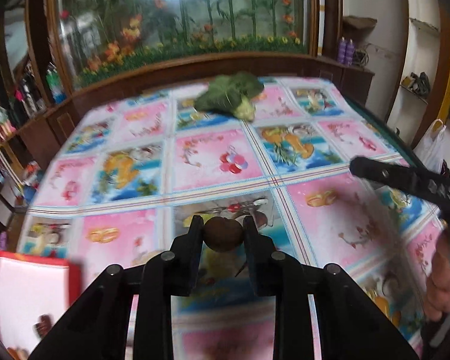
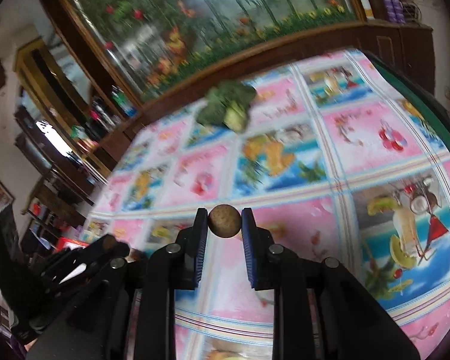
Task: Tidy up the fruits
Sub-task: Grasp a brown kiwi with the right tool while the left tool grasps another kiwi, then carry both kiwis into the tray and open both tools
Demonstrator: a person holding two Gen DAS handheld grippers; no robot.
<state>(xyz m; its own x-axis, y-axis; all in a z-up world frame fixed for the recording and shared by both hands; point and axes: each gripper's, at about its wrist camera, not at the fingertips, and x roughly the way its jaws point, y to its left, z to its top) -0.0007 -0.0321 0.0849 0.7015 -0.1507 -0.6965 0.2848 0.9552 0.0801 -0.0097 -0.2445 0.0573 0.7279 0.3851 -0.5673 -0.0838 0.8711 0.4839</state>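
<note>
Each gripper carries one small round fruit, lifted clear of the surface [image 1: 225, 162] with its pink and blue fruit-print cloth. The left gripper [image 1: 222, 234] has its fingers [image 1: 195, 240] closed on a dark brown fruit [image 1: 222, 237], pinched at its widest part so it cannot roll out. The right gripper [image 2: 224, 222] does the same with a lighter, speckled tan fruit [image 2: 224, 221], its blue-padded fingers [image 2: 248, 240] pressed against both sides. What kind of fruit either one is cannot be told.

Taking the leafy green vegetable [image 1: 229, 96] at the far side of the cloth as the landmark, both fruits hang well on the near side of it and well apart from it. A red-rimmed box [image 1: 30, 294] sits far to the near left of the vegetable, just beside the left gripper. It is probably the collecting place, which would explain why both fruits are held aloft and not set down. In the left wrist view the right gripper's arm [image 1: 405, 180] reaches in to the near right of the vegetable, with the person's hand [image 1: 444, 285] behind it.

Both views are blurred, which suggests motion.
</note>
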